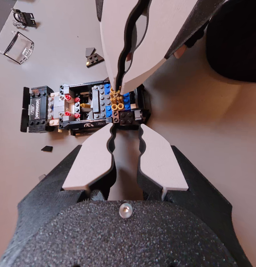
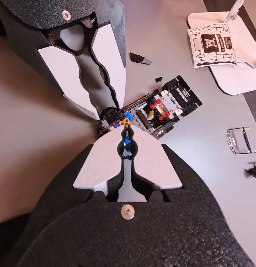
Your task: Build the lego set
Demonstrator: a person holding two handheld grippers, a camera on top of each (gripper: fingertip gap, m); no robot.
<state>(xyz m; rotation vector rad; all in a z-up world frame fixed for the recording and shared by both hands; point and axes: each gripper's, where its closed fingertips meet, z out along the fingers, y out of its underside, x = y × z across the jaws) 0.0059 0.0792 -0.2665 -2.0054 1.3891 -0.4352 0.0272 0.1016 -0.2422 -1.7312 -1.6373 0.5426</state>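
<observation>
As the right tongs close on a gold engine cluster over the blue plates, the half-built black car lies on the bench while the left tongs, parted, straddle its front corner to steady it. Seating the engine appears to be the step in hand; next comes a straight press down onto the studs. Loose nearby: one clear windscreen, two black wedge plates, one small black slope, one sticker sheet.
</observation>
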